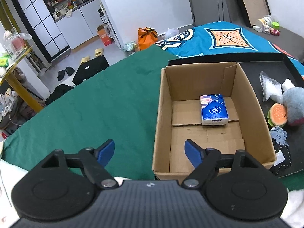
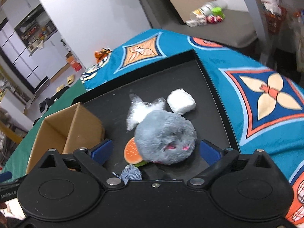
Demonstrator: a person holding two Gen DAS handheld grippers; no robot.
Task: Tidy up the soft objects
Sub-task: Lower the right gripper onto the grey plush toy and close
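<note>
Green cloth (image 1: 91,102) fills the left of the left wrist view, bare up to the cardboard box (image 1: 165,102). The left gripper (image 1: 150,153) hangs over the box's near left wall, fingers wide and empty. A blue tissue pack (image 1: 213,109) lies inside, centre-right. In the right wrist view, the right gripper (image 2: 155,151) spreads wide around a grey plush (image 2: 165,134) on the black tray (image 2: 212,87), pads clear of it.

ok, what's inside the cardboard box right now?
In the cardboard box, one blue tissue pack lies on the floor flaps. The near floor edge is hidden behind the front wall and the left gripper.
</note>
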